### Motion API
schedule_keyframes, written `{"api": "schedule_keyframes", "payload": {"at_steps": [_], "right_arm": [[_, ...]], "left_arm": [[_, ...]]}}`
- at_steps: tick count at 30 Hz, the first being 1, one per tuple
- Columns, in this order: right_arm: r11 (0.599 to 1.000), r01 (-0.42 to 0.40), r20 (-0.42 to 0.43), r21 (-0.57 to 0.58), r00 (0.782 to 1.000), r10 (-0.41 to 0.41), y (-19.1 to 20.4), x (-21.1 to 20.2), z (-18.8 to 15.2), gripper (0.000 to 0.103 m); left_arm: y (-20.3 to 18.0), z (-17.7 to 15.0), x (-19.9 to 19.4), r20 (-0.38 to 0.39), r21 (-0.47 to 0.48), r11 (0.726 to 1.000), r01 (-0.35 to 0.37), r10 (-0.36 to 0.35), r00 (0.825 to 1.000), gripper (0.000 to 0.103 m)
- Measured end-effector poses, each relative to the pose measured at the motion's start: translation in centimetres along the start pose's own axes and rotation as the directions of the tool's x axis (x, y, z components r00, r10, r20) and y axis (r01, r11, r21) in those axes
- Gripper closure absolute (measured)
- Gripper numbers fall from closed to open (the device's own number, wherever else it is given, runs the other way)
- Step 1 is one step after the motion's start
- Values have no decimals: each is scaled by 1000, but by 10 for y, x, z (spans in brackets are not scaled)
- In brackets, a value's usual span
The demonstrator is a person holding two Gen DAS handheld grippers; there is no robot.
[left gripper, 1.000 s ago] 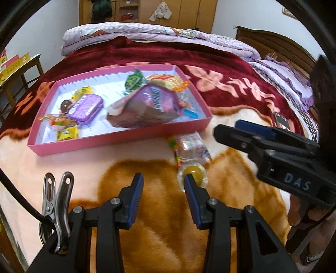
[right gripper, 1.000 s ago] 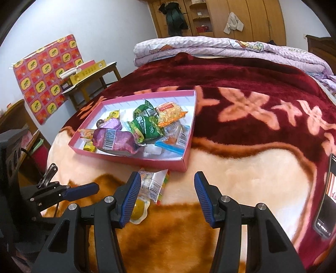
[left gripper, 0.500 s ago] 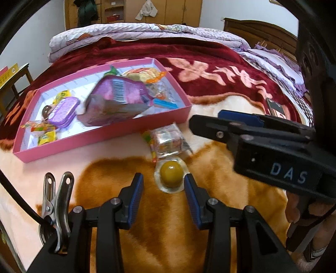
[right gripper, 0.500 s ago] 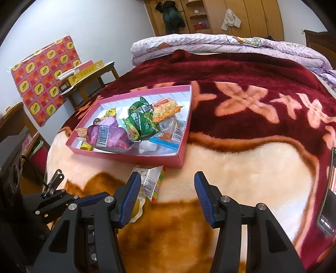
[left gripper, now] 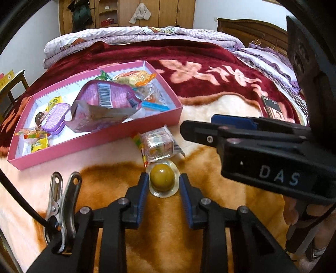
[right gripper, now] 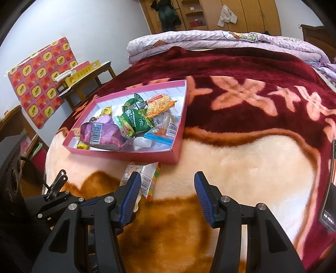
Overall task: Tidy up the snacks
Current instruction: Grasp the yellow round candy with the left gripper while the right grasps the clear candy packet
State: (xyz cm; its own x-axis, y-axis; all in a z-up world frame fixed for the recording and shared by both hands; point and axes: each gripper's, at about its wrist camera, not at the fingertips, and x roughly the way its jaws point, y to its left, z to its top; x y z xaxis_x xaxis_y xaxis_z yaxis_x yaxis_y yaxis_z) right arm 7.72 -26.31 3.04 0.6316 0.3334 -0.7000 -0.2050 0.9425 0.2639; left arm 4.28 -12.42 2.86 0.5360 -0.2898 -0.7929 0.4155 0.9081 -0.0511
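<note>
The pink cardboard tray on the plush blanket holds mixed snack packets. Near it, the left gripper is closing around a round amber jelly cup with a clear plastic rim, pads just beside the rim. The right gripper hovers spread and empty.

A bed fills most of the frame under a maroon and cream blanket, a lilac quilt folded at its far end. Wooden wardrobes line the pale back wall. A small wooden table stands at left.
</note>
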Motion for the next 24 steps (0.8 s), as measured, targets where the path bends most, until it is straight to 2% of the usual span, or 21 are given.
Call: {"api": "schedule_keyframes", "payload": {"at_steps": [3, 4, 17, 24], "right_arm": [[1000, 0, 1, 2, 1000, 0, 0, 0, 0, 49], [1000, -1, 0, 1, 1000, 1, 0, 0, 0, 49], [1000, -10, -18, -6, 1000, 10, 4, 6, -3, 49], [999, -28, -40, -30, 999, 26, 18, 14, -3, 49]], "left_arm": [[3, -1, -2, 1, -11, 1000, 7, -7, 1000, 73], [4, -2, -4, 2, -13, 1000, 7, -7, 1000, 77], [19, -6, -15, 11, -38, 999, -21, 21, 1000, 77], [33, -12, -31, 44, -47, 995, -85, 87, 995, 77]]}}
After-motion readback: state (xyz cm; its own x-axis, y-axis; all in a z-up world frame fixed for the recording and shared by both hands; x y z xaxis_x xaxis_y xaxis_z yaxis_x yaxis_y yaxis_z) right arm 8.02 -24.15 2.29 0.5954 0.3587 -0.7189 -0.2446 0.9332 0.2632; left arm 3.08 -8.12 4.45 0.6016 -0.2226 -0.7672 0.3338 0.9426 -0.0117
